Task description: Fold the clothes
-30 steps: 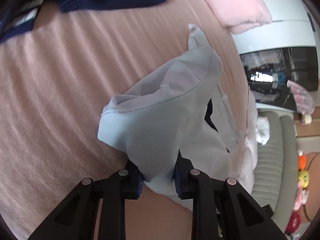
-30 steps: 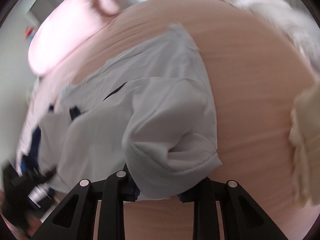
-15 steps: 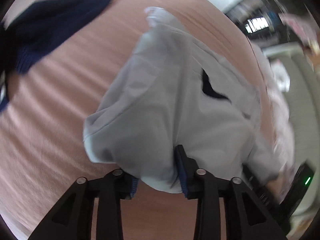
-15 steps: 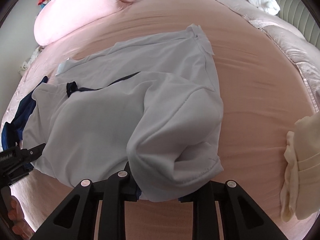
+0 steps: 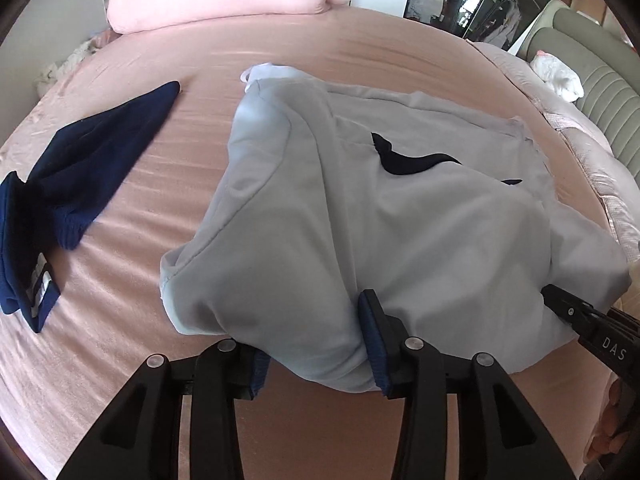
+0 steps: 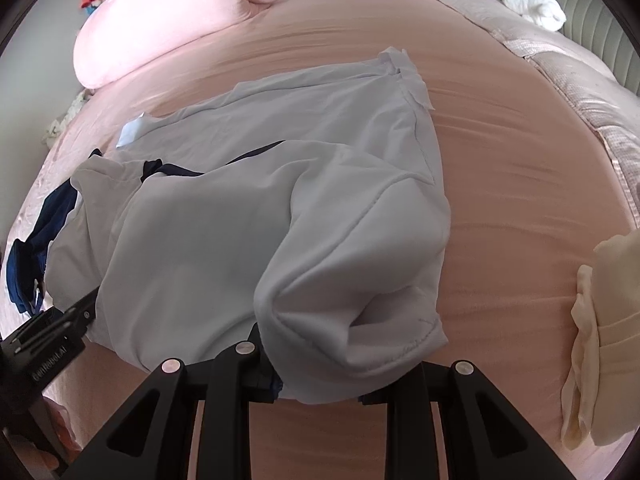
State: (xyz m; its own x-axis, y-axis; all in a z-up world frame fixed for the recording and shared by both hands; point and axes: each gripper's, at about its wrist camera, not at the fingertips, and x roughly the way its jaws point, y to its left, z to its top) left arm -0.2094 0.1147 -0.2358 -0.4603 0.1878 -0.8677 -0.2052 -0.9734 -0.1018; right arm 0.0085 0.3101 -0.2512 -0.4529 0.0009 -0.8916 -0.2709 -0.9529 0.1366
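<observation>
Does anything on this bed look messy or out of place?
Yes, mildly. The pale grey shirt lies bunched and lumpy rather than flat, its near edge humped up between both grippers. A navy garment sprawls unfolded on the pink sheet beside it. Nothing looks torn or spilled.

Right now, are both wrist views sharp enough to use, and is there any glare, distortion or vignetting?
Left wrist view: sharp, daylight sheen on the pink bedsheet, strong fisheye curve, dark corners, shadow under the grey garment. Right wrist view: equally sharp, soft even light, no harsh glare, same barrel distortion bending the bed's edge.
</observation>
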